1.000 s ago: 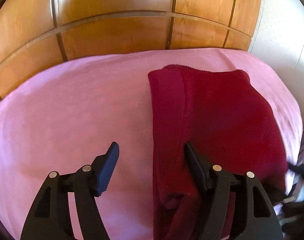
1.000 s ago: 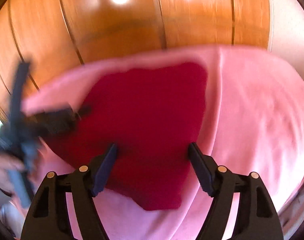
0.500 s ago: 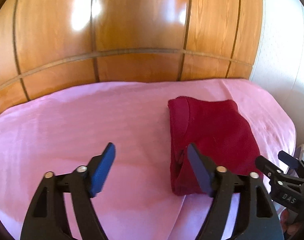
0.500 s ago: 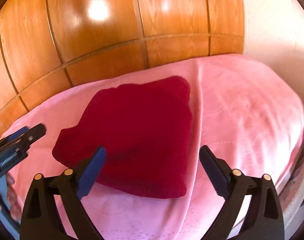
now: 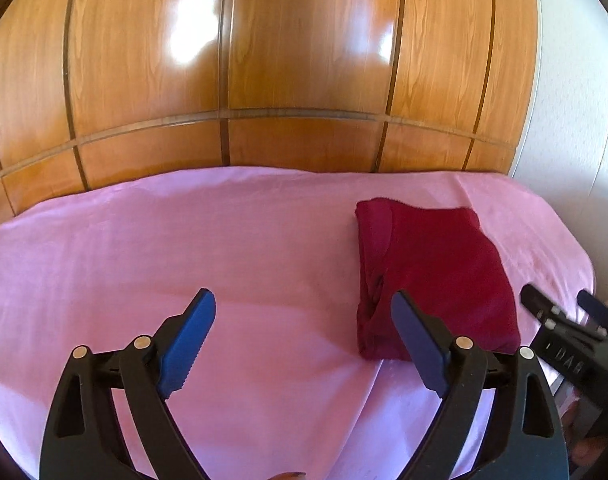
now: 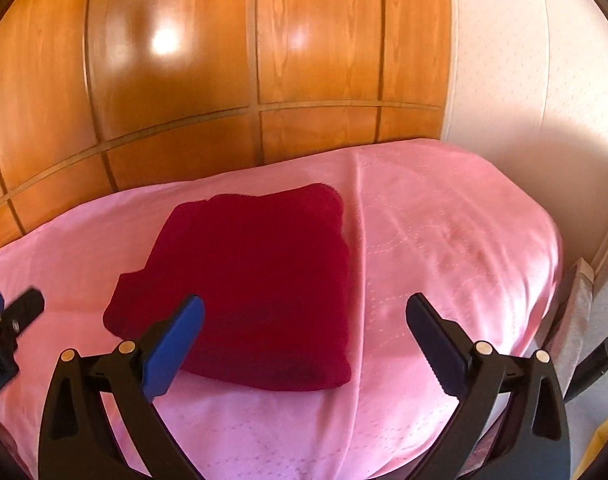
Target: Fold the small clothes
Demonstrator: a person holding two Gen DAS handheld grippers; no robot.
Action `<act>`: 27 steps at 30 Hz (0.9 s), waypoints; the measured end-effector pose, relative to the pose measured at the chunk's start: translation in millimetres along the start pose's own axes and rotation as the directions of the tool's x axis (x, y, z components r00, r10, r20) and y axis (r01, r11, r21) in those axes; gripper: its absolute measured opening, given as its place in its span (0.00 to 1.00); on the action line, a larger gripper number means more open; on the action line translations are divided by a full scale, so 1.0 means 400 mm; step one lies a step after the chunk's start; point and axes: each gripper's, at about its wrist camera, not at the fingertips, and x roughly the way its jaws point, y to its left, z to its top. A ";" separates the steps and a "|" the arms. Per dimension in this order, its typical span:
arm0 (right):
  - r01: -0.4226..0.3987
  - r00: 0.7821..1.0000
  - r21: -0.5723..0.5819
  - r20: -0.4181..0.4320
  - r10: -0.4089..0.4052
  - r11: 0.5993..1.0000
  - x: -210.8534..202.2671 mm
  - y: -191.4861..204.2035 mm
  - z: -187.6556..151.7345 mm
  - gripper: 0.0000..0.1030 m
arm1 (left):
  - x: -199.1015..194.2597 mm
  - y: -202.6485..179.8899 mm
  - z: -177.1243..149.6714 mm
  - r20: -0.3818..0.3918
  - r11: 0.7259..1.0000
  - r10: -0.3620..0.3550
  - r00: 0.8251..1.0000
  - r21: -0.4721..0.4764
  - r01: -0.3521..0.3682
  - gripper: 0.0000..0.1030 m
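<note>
A dark red garment [image 5: 432, 276] lies folded into a compact rectangle on the pink bed cover [image 5: 184, 248], towards the right end. It also shows in the right wrist view [image 6: 260, 280]. My left gripper [image 5: 304, 336] is open and empty, held above the cover to the left of and nearer than the garment. My right gripper [image 6: 304, 340] is open and empty, held above the garment's near edge. The right gripper also appears at the right edge of the left wrist view [image 5: 560, 312].
A glossy wooden panelled wardrobe [image 5: 264, 80] stands right behind the bed. A white wall [image 6: 524, 80] closes the right side. The bed's right edge [image 6: 560, 264] drops to the floor, with a dark handle [image 6: 596, 356] there.
Both grippers have drawn back and up from the garment, which now looks smaller and lies free. The right gripper's jaws have widened.
</note>
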 end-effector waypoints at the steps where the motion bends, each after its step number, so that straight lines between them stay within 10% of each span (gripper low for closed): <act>1: 0.007 1.000 0.005 0.001 -0.007 1.000 0.000 -0.001 0.000 0.98 | 0.000 0.000 -0.004 0.003 1.000 0.013 1.000 0.005 -0.013 0.88; 27: 0.009 1.000 -0.038 0.013 -0.008 0.999 -0.006 0.017 -0.022 0.98 | -0.013 -0.032 -0.005 0.034 0.998 0.025 0.999 0.057 -0.027 0.95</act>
